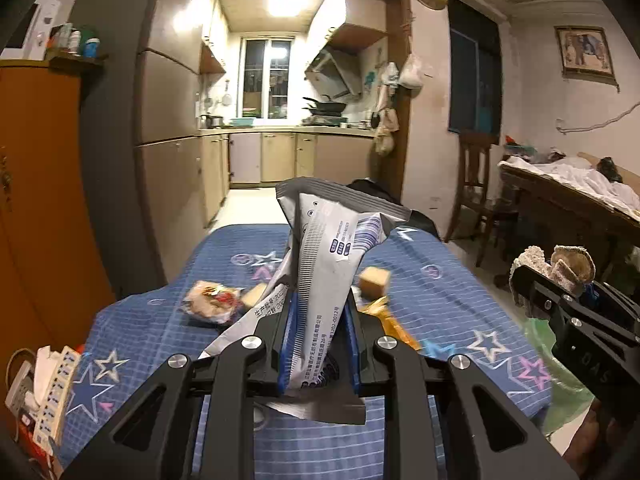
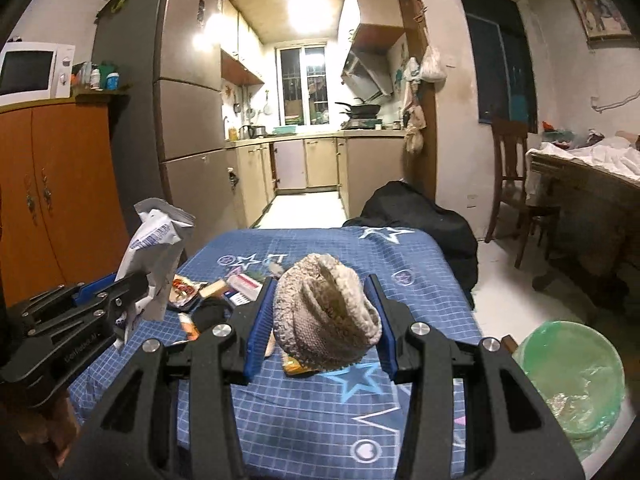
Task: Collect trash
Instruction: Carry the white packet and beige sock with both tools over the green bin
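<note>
In the left wrist view, a crumpled grey-white wrapper (image 1: 320, 280) is clamped between the closed-in fingers of the left gripper (image 1: 318, 344) and is held upright above the blue star-patterned table (image 1: 440, 300). A clear snack packet (image 1: 210, 300) and a tan cube (image 1: 374, 280) are seen lying on the cloth beyond it.

In the right wrist view, a beige knitted item (image 2: 326, 316) is gripped between the part-closed fingers of the right gripper (image 2: 322, 328), above the table (image 2: 320, 420). A green-lined bin (image 2: 576, 376) is seen on the floor just beside the table, lower right.
</note>
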`<move>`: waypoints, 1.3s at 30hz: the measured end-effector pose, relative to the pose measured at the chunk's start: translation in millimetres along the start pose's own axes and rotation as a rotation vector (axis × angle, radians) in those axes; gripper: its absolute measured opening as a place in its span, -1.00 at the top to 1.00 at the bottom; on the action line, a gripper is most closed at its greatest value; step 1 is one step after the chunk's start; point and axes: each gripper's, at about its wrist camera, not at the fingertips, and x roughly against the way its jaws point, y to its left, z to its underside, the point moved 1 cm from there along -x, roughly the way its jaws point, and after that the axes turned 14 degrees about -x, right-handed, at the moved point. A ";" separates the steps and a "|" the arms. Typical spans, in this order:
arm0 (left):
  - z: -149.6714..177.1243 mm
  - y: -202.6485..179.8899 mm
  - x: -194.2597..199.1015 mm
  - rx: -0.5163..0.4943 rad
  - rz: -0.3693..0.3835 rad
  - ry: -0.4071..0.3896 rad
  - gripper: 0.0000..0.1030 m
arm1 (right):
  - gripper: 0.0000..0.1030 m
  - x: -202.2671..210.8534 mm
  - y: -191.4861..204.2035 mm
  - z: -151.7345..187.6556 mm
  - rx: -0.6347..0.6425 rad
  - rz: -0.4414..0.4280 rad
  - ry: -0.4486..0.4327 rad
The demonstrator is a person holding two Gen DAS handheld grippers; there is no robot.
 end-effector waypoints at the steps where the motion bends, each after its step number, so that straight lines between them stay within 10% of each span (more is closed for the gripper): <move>1: -4.1 -3.8 -0.2 -0.003 0.006 -0.007 0.56 | 0.17 1.3 -3.8 -1.4 0.000 0.007 -0.004; 22: -93.3 -224.4 -43.0 -0.150 0.307 -0.094 0.56 | 0.16 46.2 -174.2 -42.0 -0.091 0.352 -0.083; 39: -72.6 -360.9 -121.7 -0.292 0.545 0.094 0.56 | 0.16 34.7 -285.0 -23.0 -0.236 0.483 0.147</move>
